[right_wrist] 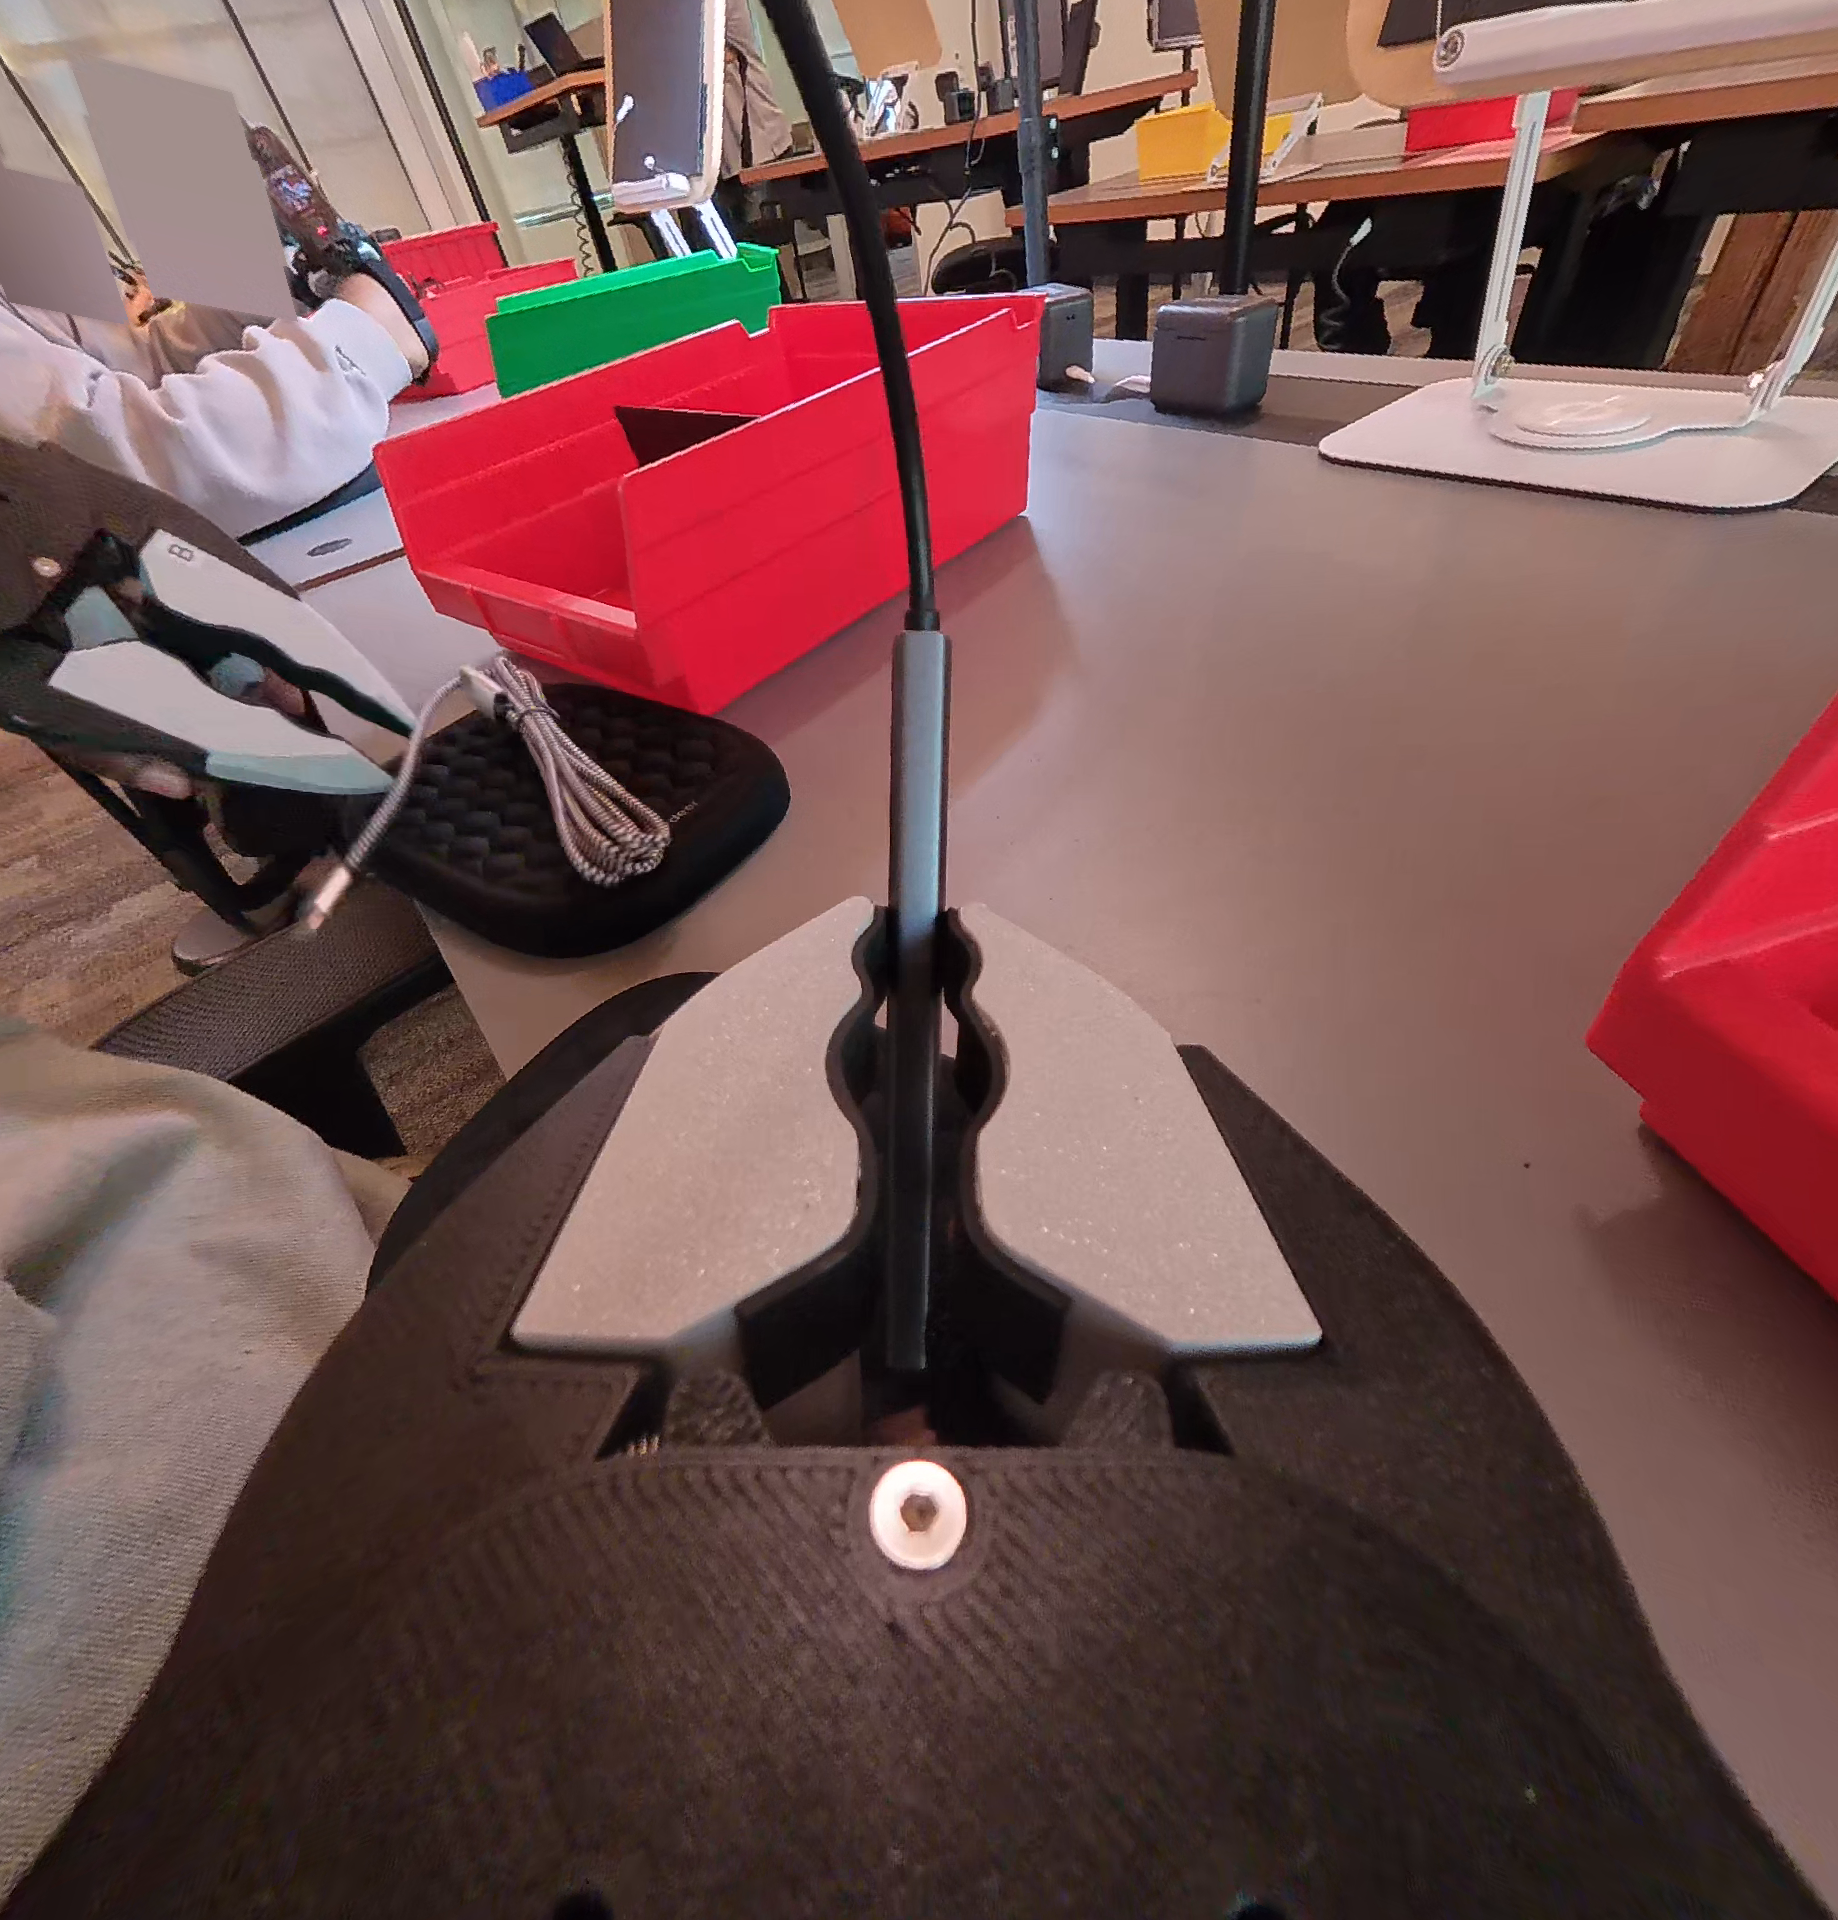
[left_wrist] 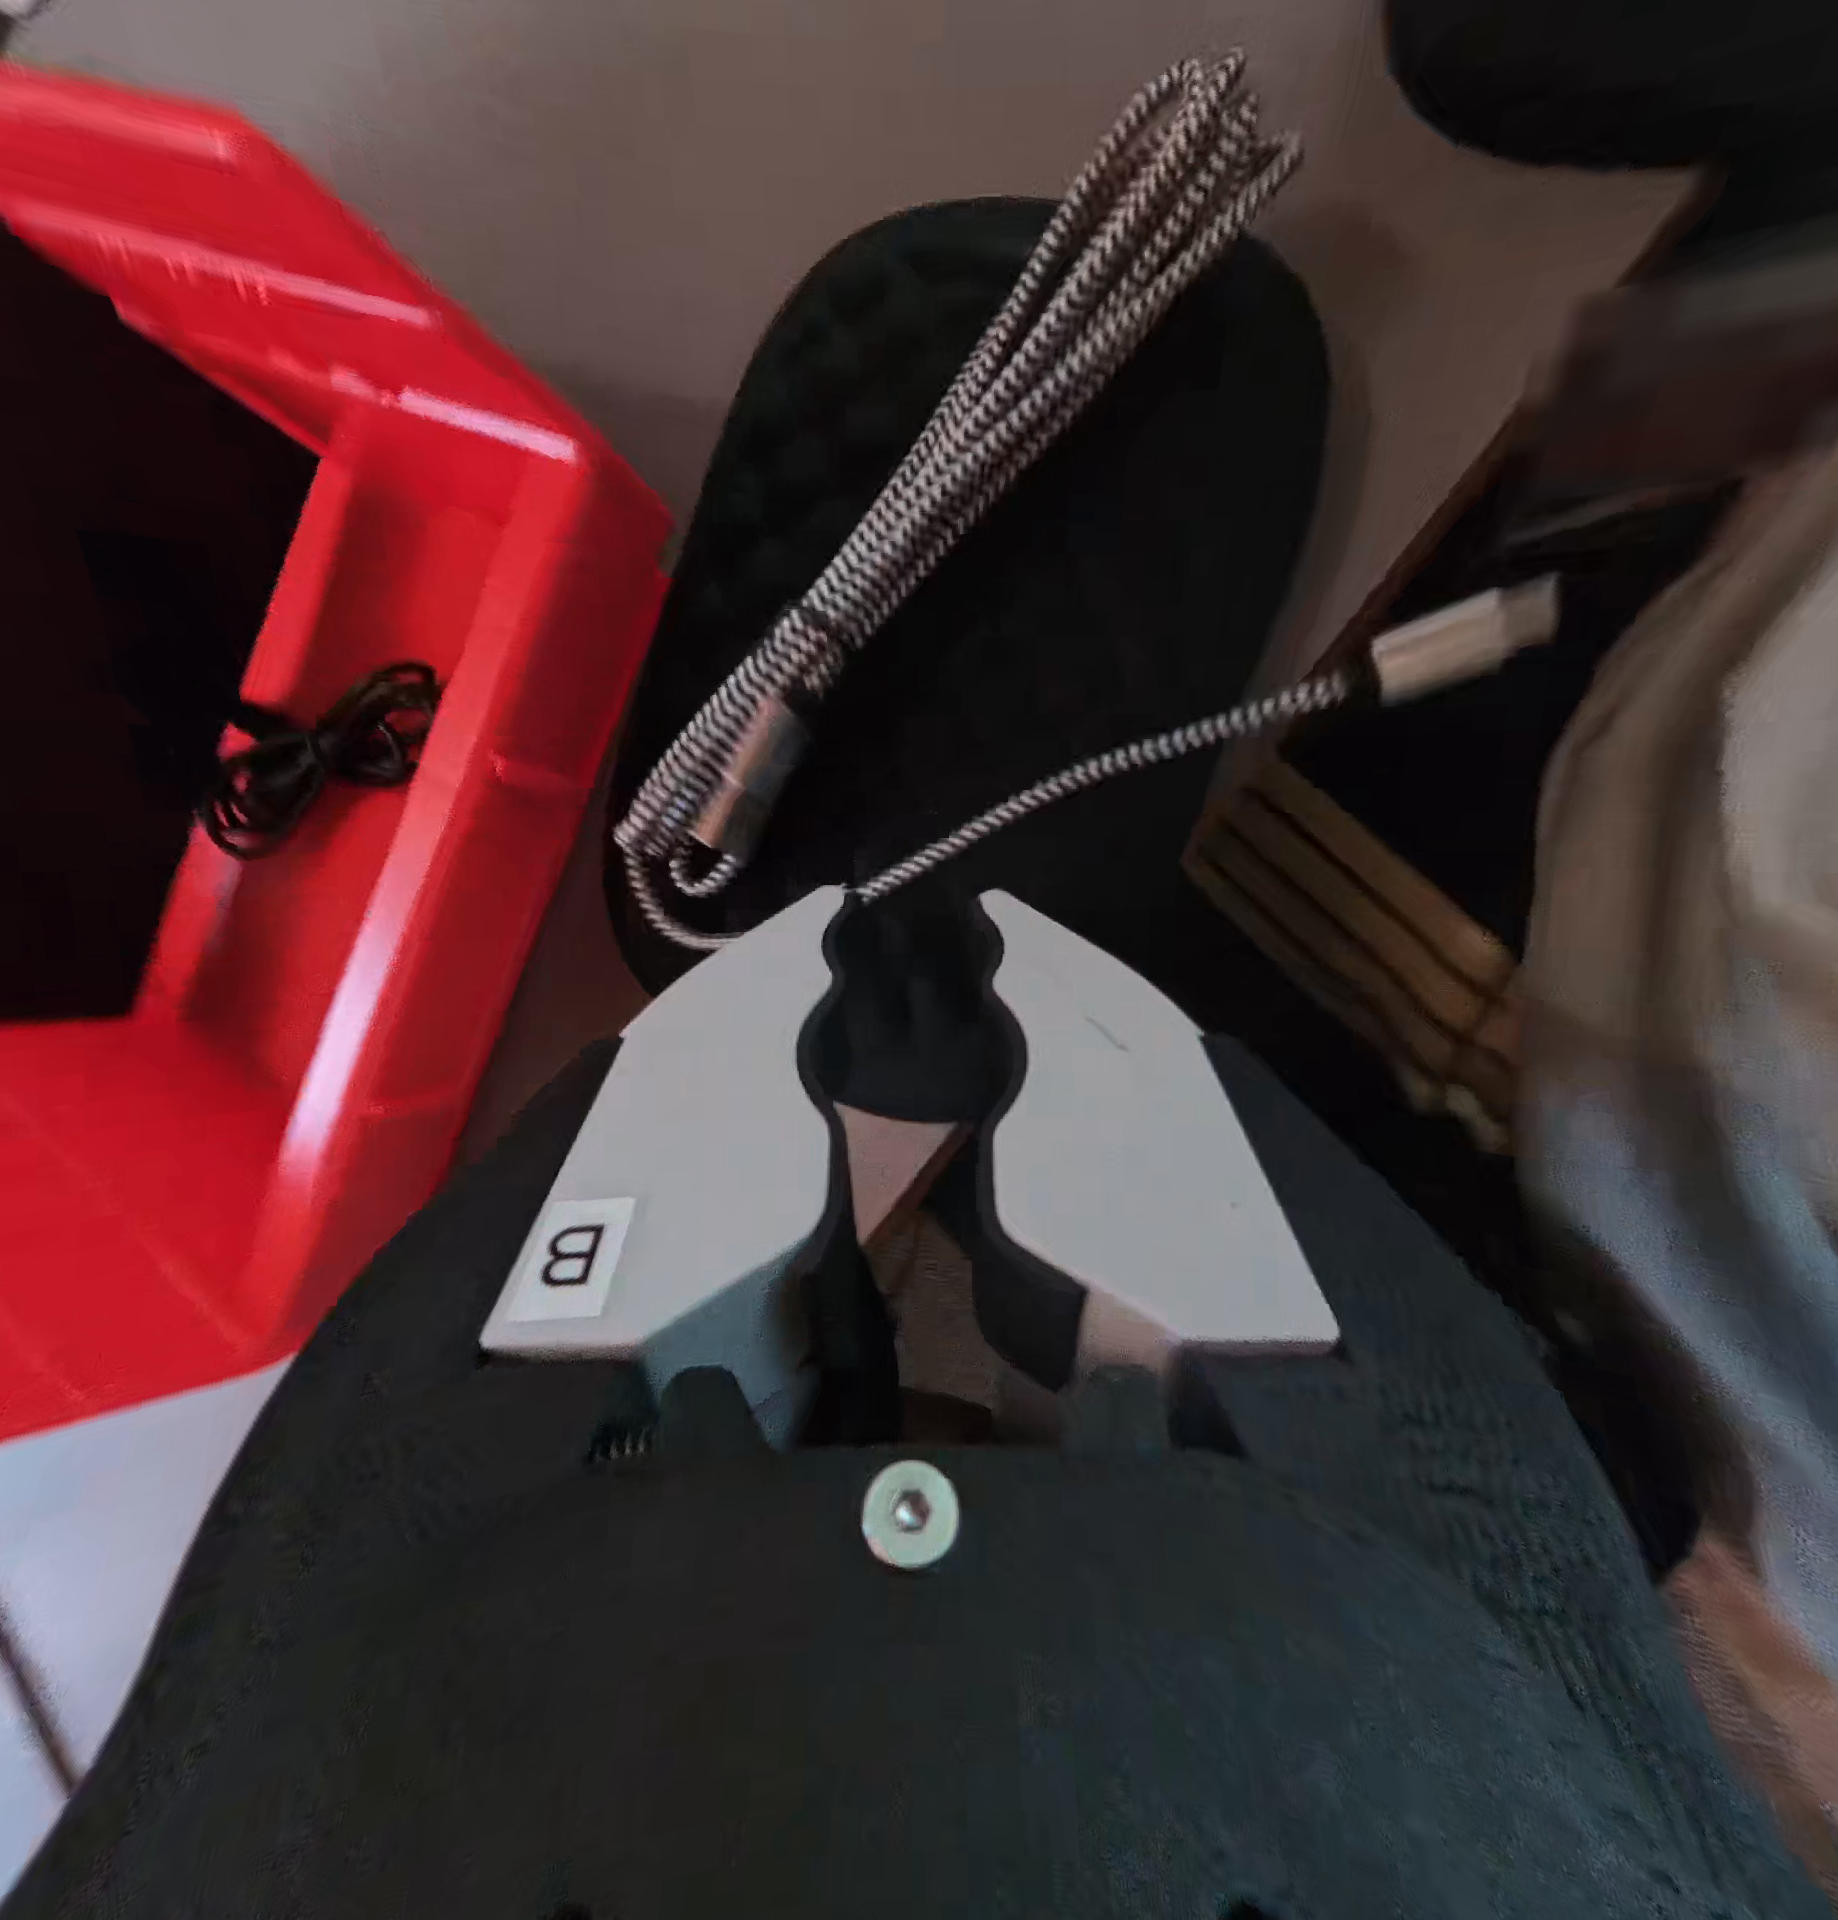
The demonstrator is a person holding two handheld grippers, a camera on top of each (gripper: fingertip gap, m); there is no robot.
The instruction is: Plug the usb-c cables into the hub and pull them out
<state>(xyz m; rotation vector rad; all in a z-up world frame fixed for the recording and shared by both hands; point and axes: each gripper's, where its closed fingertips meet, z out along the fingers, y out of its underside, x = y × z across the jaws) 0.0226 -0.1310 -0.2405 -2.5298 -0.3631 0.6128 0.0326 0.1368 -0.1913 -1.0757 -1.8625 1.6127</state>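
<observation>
My left gripper (left_wrist: pixel 910 896) is shut on a black-and-white braided usb-c cable (left_wrist: pixel 1102 769) close to one end. Its silver connector (left_wrist: pixel 1466 636) sticks out to the right in the air. The rest of the cable is a coiled bundle (left_wrist: pixel 1008 436) lying on a black pad (left_wrist: pixel 998 582). My right gripper (right_wrist: pixel 917 916) is shut on a slim grey hub (right_wrist: pixel 917 790), held edge-on, with the hub's black lead (right_wrist: pixel 884 312) curving up and away. The left gripper (right_wrist: pixel 395 753) also shows at the left of the right wrist view, off the table edge, with the connector (right_wrist: pixel 325 891) hanging below it.
A red bin (right_wrist: pixel 728 540) stands behind the pad (right_wrist: pixel 603 883) and holds a small black cable (left_wrist: pixel 312 748). Another red bin (right_wrist: pixel 1767 987) is at the right. A green bin (right_wrist: pixel 634 312), a white stand base (right_wrist: pixel 1601 447) and a person's sleeve (right_wrist: pixel 219 405) lie farther back. Some 30 cm of space lies between my two pairs of fingers.
</observation>
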